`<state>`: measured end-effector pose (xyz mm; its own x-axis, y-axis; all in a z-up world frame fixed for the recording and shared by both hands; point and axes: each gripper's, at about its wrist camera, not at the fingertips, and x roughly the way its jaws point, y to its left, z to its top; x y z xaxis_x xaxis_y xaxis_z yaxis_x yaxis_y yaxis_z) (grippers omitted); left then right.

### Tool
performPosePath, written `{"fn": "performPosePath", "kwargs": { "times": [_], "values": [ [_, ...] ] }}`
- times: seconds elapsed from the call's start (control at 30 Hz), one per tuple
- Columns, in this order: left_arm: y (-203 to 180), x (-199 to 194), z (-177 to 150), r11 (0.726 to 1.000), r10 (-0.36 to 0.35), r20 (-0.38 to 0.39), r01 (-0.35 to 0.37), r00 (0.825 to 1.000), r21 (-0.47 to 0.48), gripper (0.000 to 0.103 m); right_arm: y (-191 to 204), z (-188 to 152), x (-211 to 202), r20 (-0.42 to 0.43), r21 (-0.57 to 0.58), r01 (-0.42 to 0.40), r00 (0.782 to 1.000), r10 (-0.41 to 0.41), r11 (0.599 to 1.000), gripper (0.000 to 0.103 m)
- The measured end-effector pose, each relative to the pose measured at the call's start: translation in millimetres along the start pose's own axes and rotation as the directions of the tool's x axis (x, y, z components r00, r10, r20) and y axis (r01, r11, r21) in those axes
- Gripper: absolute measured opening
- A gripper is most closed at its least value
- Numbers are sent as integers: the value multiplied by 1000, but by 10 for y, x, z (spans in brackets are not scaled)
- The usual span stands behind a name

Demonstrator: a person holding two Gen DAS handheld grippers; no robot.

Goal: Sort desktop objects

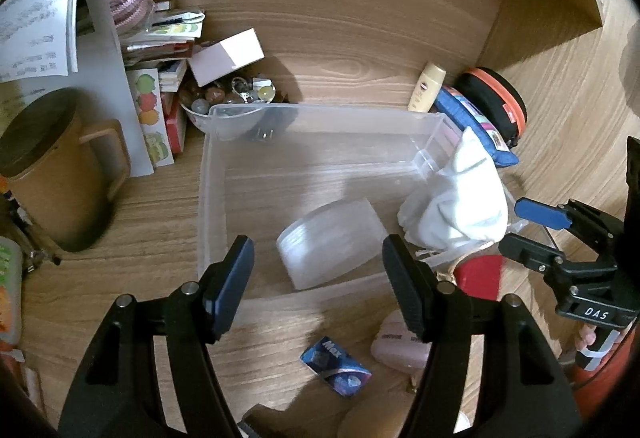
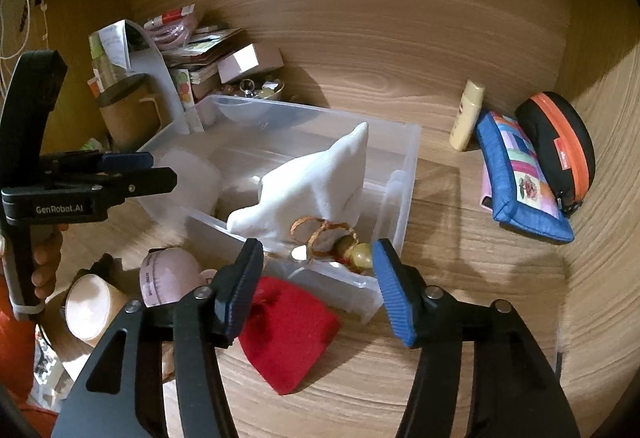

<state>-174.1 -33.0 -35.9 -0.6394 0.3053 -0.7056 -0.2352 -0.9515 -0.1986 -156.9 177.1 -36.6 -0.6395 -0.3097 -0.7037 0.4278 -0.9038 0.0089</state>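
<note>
From the left wrist camera, the left gripper [image 1: 318, 286] hangs over the near edge of a clear plastic bin [image 1: 208, 198], its fingers spread wide with nothing between them. Inside the bin lies a pale translucent pack [image 1: 332, 244], and a white cloth pouch [image 1: 456, 198] slumps over the bin's right wall. A small blue packet [image 1: 335, 366] lies on the wooden desk [image 1: 360, 38] just in front of the bin, beside a pink oval case [image 1: 394, 348]. To the left stands a brown mug [image 1: 56, 174]; behind the bin sits a bowl of beads [image 1: 224, 98]. The right gripper [image 1: 532, 224] shows at the right edge, near the white pouch.

From the right wrist camera, the right gripper [image 2: 318, 284] hovers with its fingers apart and empty. Below its left finger a red pouch [image 2: 288, 334] lies on the desk, touching the bin's [image 2: 408, 158] near corner. The white pouch [image 2: 312, 186] rests in the bin with a bead bracelet [image 2: 352, 250] at its near end. A blue pencil case [image 2: 516, 182] and a black-and-orange zip case [image 2: 560, 146] lean at the right, a cream bottle [image 2: 466, 116] beside them. The left gripper [image 2: 136, 174] reaches in from the left, its fingers seen side-on, so whether they stand apart cannot be told from here.
</note>
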Motion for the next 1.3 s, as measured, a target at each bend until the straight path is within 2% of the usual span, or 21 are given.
{"fn": "performPosePath", "kwargs": {
  "times": [0.17, 0.2, 0.23, 0.63, 0.83, 0.9, 1.0, 1.3],
  "values": [
    [-24, -90, -37, 1000, 12, 11, -12, 1000, 5, 67, 8, -24, -74, 2, 8, -1, 1000, 1, 1000, 58],
    [-29, -106, -45, 1000, 12, 15, -12, 1000, 6, 68, 8, -37, -86, 0, 12, 13, 1000, -13, 1000, 68],
    [-36, -128, -52, 1000, 14, 19, -14, 1000, 7, 68, 0, -51, -103, 3, 17, 23, 1000, -23, 1000, 74],
    [-161, -424, -132, 998, 57, 73, -59, 996, 28, 73, -170, -241, -318, 10, 105, 27, 1000, -28, 994, 74],
    [-233, -615, -193, 996, 75, 112, -80, 991, 38, 76, -76, -270, -447, 44, 89, 23, 999, -27, 996, 74],
    [-256, -669, -212, 995, 88, 127, -94, 988, 40, 83, -14, -279, -499, 60, 73, 26, 998, -30, 997, 74],
    [-286, -780, -253, 993, 102, 154, -110, 983, 45, 87, 53, -290, -559, 73, 62, 22, 997, -26, 998, 74],
    [-276, -1023, -406, 988, 138, 195, -148, 971, 37, 91, 115, -385, -662, 80, 78, -5, 997, -1, 997, 76]
  ]
}}
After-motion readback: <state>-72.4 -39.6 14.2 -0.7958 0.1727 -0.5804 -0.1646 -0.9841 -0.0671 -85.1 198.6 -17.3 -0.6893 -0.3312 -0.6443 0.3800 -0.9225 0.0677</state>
